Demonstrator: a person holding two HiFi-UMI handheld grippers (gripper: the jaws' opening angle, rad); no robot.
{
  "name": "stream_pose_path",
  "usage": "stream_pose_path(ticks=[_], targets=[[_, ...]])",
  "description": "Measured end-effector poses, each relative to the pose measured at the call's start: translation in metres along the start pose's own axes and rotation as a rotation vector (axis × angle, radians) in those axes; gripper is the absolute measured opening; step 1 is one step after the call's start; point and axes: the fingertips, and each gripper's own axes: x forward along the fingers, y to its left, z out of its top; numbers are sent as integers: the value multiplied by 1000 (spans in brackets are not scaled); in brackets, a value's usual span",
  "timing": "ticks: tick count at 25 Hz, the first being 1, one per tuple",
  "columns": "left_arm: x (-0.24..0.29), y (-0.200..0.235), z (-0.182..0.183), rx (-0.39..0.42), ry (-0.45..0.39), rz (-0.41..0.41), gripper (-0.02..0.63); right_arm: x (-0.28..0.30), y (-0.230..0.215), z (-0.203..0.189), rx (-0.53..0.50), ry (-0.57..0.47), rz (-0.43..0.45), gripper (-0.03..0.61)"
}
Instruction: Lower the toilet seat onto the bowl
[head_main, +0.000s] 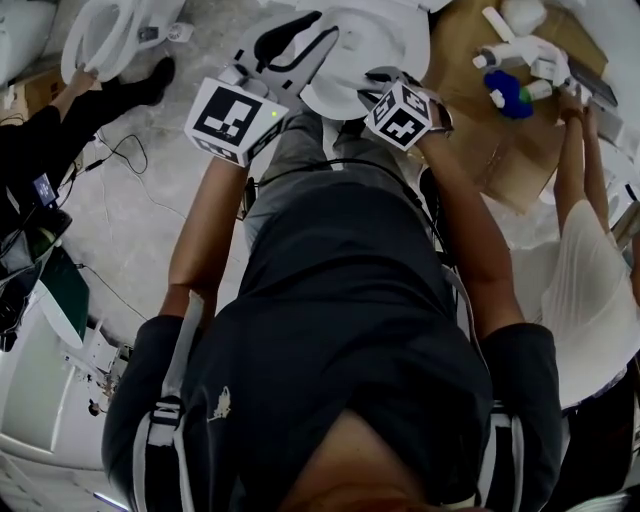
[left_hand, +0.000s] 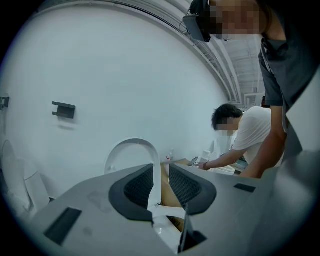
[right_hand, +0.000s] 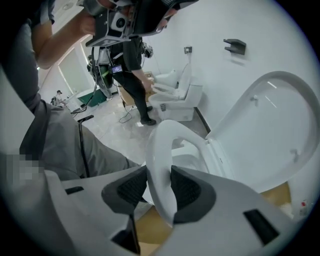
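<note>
Plainly, the white oval plastic toilet seat ring (right_hand: 161, 147) is not down. It stands tilted partway above the white ceramic toilet bowl (right_hand: 191, 162), with its back end low at the rear of the bowl and its front part raised off the bowl's rim. The seat is smooth and glossy, with a broad rounded rim, and the inside of the bowl shows through its open middle. Behind the bowl, the white oval toilet lid (right_hand: 272, 127) stands upright near the pale wall (left_hand: 125, 75). A patch of brown cardboard (right_hand: 150, 227) lies on the floor beside the bowl.

The right claw (right_hand: 159, 172) pinches the seat at its raised front part, above the bowl's front. The thick rim fills the space between the two dark ribbed pads (right_hand: 131, 189). Both pads lie against it with no gap to be seen, and the jaws stand wide to take the rim.

The left claw (left_hand: 161, 171) is at the seat's edge on the left flank of the bowl, and its jaws are spread. The thin white edge of the seat passes between them and runs along one pad. A strip of brown cardboard shows between the seat and the other pad, so this claw surrounds the seat without clamping it.
</note>
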Motion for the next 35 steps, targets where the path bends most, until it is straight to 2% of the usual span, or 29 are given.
stream_pose_path(ticks=[2, 5, 8, 17, 21, 29, 35], targets=[[3, -2, -6, -3, 9, 2, 81, 13, 13, -10, 11, 10, 49, 152], [10, -6, -16, -1, 25, 6, 80, 32, 29, -29, 83, 3, 123, 149], [13, -3, -23, 0, 30, 6, 80, 49, 42, -43, 129, 19, 163, 137], [2, 35, -36, -2, 69, 42, 80, 97, 74, -62, 137, 112, 246, 126], [8, 38, -49, -16, 94, 30, 80, 115, 85, -73, 138, 146, 288, 123], [21, 44, -71, -46, 128, 2, 80, 154, 100, -87, 158, 200, 319, 120], [20, 49, -106, -66, 177, -9, 80, 193, 108, -109, 185, 261, 352, 89]])
